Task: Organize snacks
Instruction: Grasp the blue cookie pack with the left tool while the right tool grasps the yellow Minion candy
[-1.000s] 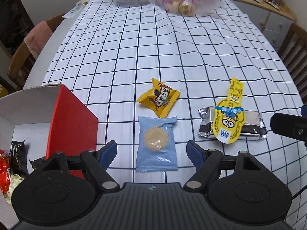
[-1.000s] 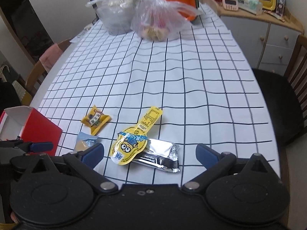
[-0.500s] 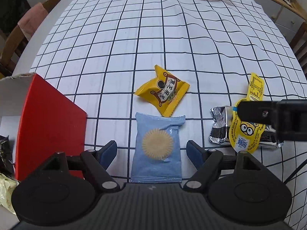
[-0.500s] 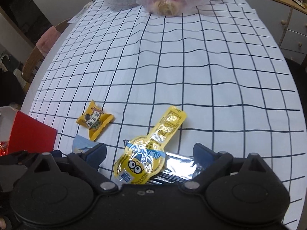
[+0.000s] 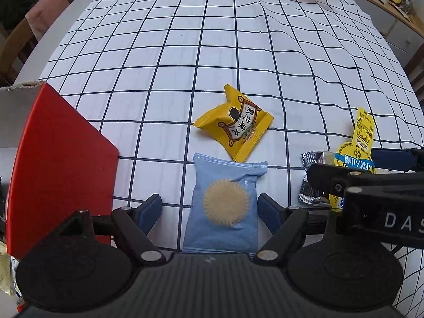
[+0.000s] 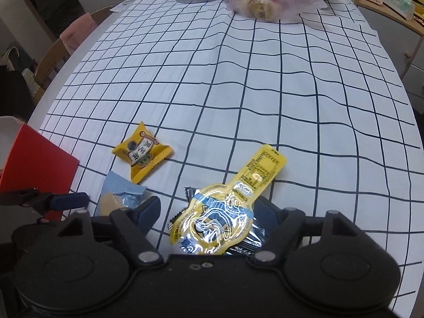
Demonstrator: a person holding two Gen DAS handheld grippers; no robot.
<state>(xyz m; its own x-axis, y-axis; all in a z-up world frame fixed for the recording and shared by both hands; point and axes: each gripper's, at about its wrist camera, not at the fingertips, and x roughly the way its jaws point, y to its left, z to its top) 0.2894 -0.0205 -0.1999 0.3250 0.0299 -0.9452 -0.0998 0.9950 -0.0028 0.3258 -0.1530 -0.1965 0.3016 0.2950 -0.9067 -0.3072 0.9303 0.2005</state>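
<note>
We note the left gripper [image 5: 209, 209] open wide, straddling the blue biscuit packet [image 5: 224, 206] lying flat on the checked tablecloth [image 5: 212, 53], beside the red box [image 5: 58, 169]; pads not pressing. The right gripper [image 6: 208, 218] is closing around the yellow cartoon pouch [image 6: 222, 212] atop a silver wrapper [image 6: 253, 241]; contact unclear. A yellow packet [image 5: 234, 127] lies just beyond.

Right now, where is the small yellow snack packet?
The yellow packet lies on the checked tablecloth, just beyond the blue packet, right of the red box.
</note>
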